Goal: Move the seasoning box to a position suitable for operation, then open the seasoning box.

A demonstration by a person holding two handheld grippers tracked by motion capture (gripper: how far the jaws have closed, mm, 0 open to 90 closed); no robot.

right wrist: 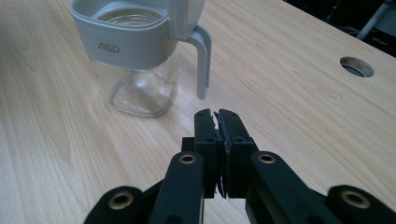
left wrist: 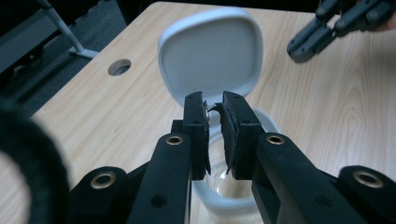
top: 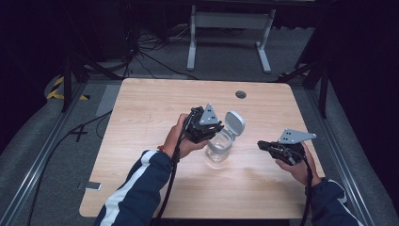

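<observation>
1 light wooden bench (top: 141, 117) with rounded corners carries 1 clear glass jar with a grey plastic collar (top: 219, 147), standing upright near the bench's middle. Its 1 grey rounded-square hinged lid (top: 235, 123) stands flipped up on the far side of the mouth, and 1 grey clasp arm (right wrist: 202, 60) hangs down from it outside the collar. The collar bears the letters "ASD" in the right gripper view. 1 round cable hole (top: 241, 94) sits in the bench near its far edge. 2 black tools are in use, each held in 1 hand. The left tool (left wrist: 215, 116) is at the jar's mouth; its 2 jaws stand a narrow gap apart, straddling the near rim of the collar just below the raised lid, though contact with the rim cannot be confirmed. The right tool (right wrist: 216, 122) hovers above bare bench to the right of the jar, apart from it, its 2 jaws closed together on nothing. Both sleeves (top: 136, 188) are dark blue, the left with white stripes.
</observation>
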